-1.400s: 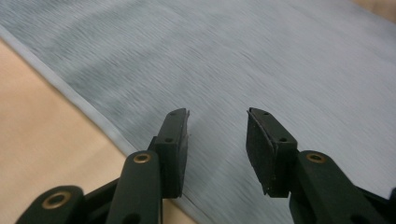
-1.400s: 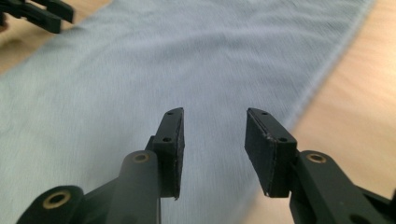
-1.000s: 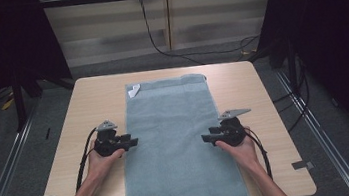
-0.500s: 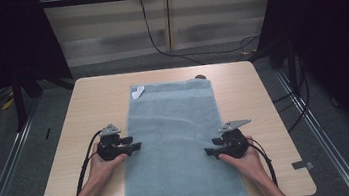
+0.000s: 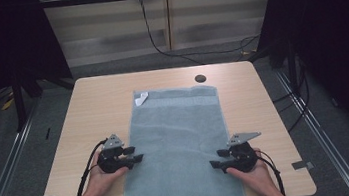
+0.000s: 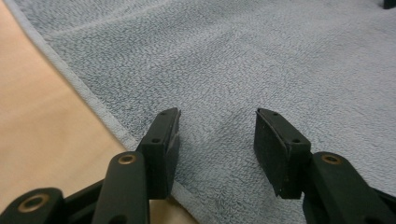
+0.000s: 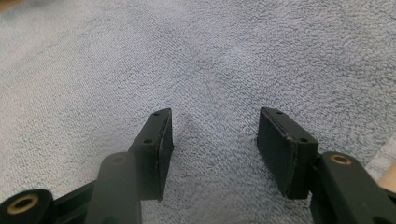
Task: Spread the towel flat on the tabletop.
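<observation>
**Both claws drawn back toward the near end of the towel**

Since the earlier frames both hands have slid toward the person's side of the desk (image 5: 87, 103), along the two long edges of the grey-blue towel (image 5: 180, 142); the right one has come the farther. The towel itself lies where it did, flat and lengthwise down the middle of the desk, its far end short of the dark round hole (image 5: 200, 78) in the desktop and its near end hanging over the front edge. A small white label (image 5: 141, 98) is turned up at its far left corner.

The left claw (image 5: 137, 158) sits at the towel's left hem, pointing inward across the cloth. In the left gripper view its jaws stand apart, having just been opening, with nothing pinched between them: the left pad hovers right over the hem where cloth meets bare wood, the right pad over the terry surface.

The right claw (image 5: 214, 164) rests over the towel's right side, nearer the front edge than its partner, also pointing inward. In the right gripper view its jaws are spread, having just been opening too, with only flat towel beneath and between them and the pads pressing on nothing.
</observation>
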Available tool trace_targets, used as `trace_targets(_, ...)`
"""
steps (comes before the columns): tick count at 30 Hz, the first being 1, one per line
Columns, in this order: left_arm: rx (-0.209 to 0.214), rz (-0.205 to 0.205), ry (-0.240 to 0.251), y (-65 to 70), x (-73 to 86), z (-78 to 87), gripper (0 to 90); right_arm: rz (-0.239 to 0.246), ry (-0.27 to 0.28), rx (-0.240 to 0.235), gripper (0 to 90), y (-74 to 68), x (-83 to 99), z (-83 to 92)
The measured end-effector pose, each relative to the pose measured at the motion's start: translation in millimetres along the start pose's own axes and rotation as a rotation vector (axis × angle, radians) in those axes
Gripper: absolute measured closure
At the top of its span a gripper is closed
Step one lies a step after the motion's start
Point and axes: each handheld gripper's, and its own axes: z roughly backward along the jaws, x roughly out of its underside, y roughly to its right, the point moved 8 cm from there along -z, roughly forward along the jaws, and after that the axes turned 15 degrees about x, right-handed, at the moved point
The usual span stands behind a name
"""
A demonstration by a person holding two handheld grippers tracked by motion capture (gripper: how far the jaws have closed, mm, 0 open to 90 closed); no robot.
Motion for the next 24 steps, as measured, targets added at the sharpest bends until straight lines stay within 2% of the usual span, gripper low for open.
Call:
trace_targets(4,0.034,-0.01,-0.009,15.5,10.3,5.8,50.5,-0.019,-0.008,-0.025,45.9,-7.4,10.6,11.8)
trace_targets(8,0.067,-0.021,-0.014,33.2,22.5,13.0,50.5,-0.013,-0.015,-0.043,45.9,-17.3,20.2,22.6)
trace_targets(13,0.112,-0.033,-0.041,60.4,41.0,24.9,50.5,-0.021,-0.022,-0.075,45.6,-30.1,32.2,35.9)
trace_targets(17,0.163,-0.003,-0.056,73.8,49.3,31.8,50.6,-0.016,-0.037,-0.102,43.7,-40.9,38.5,44.1)
trace_targets(18,0.174,-0.007,-0.047,74.8,48.3,32.7,51.3,0.007,-0.021,-0.08,43.6,-41.5,37.2,46.4)
trace_targets(19,0.18,-0.002,-0.032,74.6,46.3,32.9,51.8,0.018,0.018,-0.06,43.1,-40.9,32.3,49.7)
trace_targets(20,0.185,0.003,-0.025,71.3,43.3,32.2,51.8,0.014,0.05,-0.06,42.8,-39.2,27.6,51.7)
trace_targets(22,0.136,0.007,-0.013,59.5,35.0,30.0,51.8,-0.025,0.075,-0.068,41.3,-30.7,17.4,50.7)
trace_targets(24,0.125,0.022,0.012,48.8,23.3,28.3,51.8,-0.048,0.076,-0.042,41.7,-18.0,9.7,41.5)
